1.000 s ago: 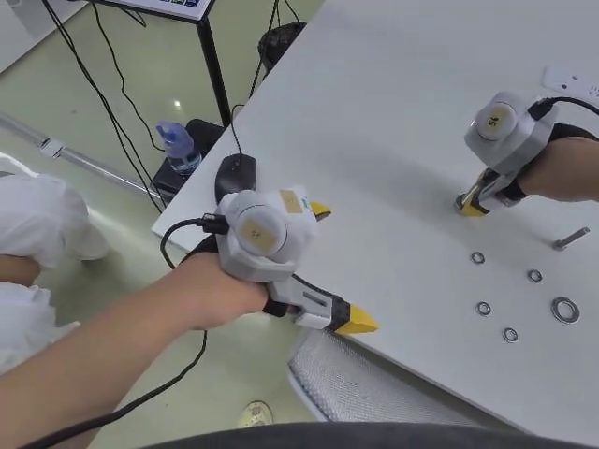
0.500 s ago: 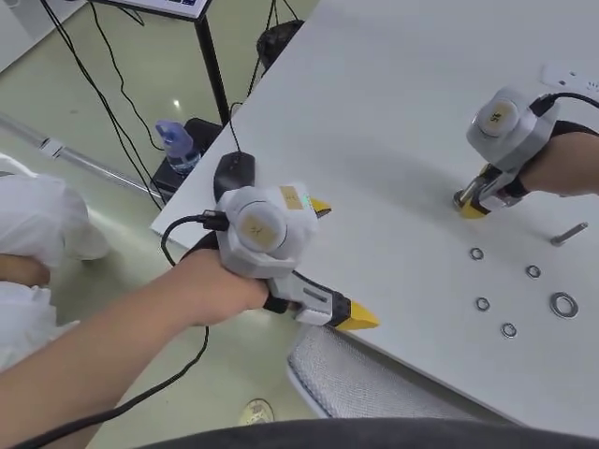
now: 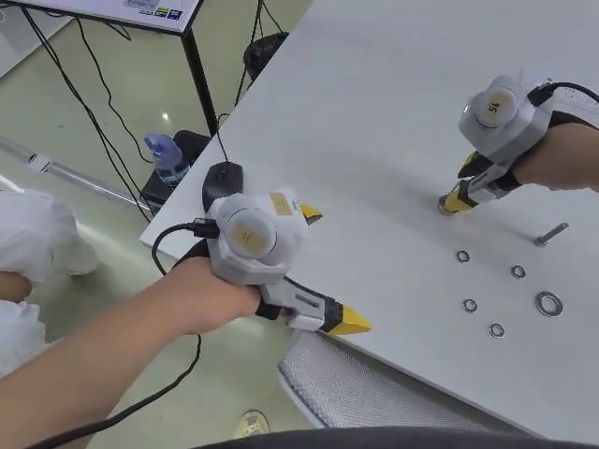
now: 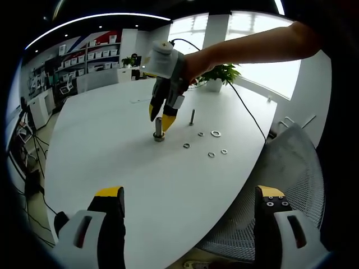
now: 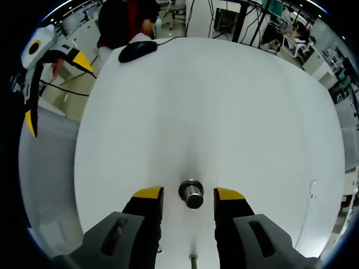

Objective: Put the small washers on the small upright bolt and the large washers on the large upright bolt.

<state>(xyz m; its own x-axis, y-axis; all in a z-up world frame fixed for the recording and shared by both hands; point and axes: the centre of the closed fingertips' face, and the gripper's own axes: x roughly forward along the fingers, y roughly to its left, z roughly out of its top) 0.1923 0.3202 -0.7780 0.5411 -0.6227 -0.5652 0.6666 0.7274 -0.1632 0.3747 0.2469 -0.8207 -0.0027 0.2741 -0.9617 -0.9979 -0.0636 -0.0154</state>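
The large upright bolt stands on the white table, its top between the jaws of my right gripper, which is open with a gap on each side. From the head the right gripper points down at that bolt. A slim small bolt stands behind it. Several small washers and one large washer lie flat close by. My left gripper hovers open and empty at the table's near edge, its fingers far apart.
A black mouse lies at the table's left corner. A grey mesh chair sits under the near edge. A spray bottle and cables are on the floor to the left.
The head camera has shifted a little. My right gripper stays at the large bolt and my left gripper holds at the table edge.
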